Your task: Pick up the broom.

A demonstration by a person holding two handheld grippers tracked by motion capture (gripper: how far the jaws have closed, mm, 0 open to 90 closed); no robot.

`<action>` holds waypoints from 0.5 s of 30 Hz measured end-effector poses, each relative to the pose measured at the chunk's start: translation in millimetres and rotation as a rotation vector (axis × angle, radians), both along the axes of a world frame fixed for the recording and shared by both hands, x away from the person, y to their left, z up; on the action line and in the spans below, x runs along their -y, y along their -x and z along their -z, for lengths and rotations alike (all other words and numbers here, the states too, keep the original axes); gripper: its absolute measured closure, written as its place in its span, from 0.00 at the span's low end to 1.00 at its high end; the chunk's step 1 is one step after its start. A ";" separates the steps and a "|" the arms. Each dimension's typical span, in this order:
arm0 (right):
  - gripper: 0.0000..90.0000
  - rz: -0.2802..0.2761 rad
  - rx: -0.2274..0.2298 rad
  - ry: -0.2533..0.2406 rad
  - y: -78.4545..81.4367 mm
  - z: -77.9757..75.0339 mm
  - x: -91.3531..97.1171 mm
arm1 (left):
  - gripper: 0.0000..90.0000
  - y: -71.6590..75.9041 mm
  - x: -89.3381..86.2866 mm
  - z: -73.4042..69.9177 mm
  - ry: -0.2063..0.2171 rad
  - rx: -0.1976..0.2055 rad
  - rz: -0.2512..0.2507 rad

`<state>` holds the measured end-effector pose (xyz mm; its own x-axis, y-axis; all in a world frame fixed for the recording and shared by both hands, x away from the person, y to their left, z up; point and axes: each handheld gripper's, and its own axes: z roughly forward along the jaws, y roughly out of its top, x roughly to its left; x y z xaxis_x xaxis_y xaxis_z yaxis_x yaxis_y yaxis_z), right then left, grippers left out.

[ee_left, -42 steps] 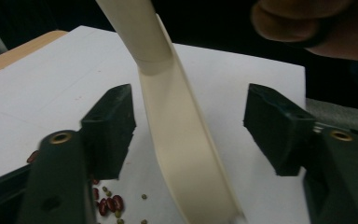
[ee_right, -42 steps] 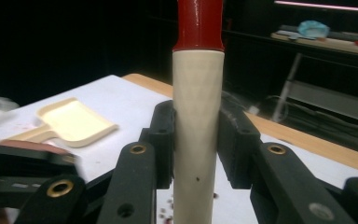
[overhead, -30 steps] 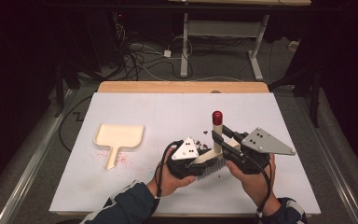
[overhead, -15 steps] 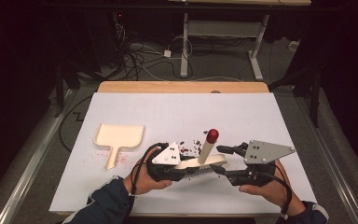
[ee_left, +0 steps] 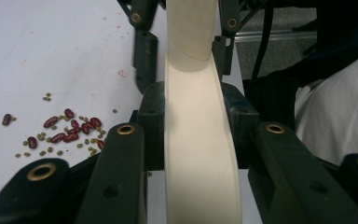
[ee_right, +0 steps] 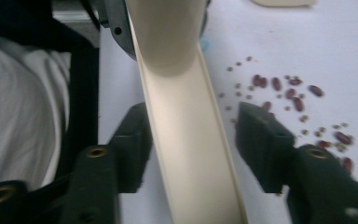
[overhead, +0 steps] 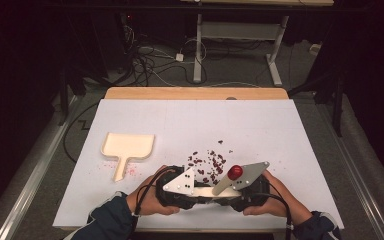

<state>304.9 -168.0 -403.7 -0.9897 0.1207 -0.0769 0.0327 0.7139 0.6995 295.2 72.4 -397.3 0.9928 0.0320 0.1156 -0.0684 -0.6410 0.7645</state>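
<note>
White paper covers the table (overhead: 280, 125), with cables on the dark floor beyond. At the near edge, the left gripper (overhead: 192, 192) pinches a cream brush (ee_left: 200, 140) whose red-tipped handle (overhead: 235, 171) angles up to the right. The right gripper (ee_right: 191, 144) straddles the same brush, its jaws just closing but one pad visibly clear. Scattered red beans (overhead: 207, 161) lie just beyond; a cream dustpan (overhead: 127, 147) sits farther left

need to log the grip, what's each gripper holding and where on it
Left gripper clamps the cream brush across its flat body; right gripper straddles it, one pad off.
</note>
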 end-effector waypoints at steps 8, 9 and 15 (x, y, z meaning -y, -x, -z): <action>0.75 -0.008 -0.006 0.000 -1.4 5.1 -3.6 | 0.65 -6.0 0.4 4.5 0.004 0.006 -0.062; 0.75 -0.003 0.012 -0.005 -3.0 5.1 -3.5 | 0.61 -6.0 0.4 4.5 0.004 0.006 -0.062; 0.75 0.077 0.037 -0.004 -7.7 1.8 4.5 | 0.43 -7.8 -15.9 -3.9 0.052 0.095 -0.230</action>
<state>312.6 -172.5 -405.5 -0.9740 0.1969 -0.1124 0.0618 0.7075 0.7040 303.0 88.2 -393.4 0.9434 0.2642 0.2006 0.0015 -0.6080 0.7939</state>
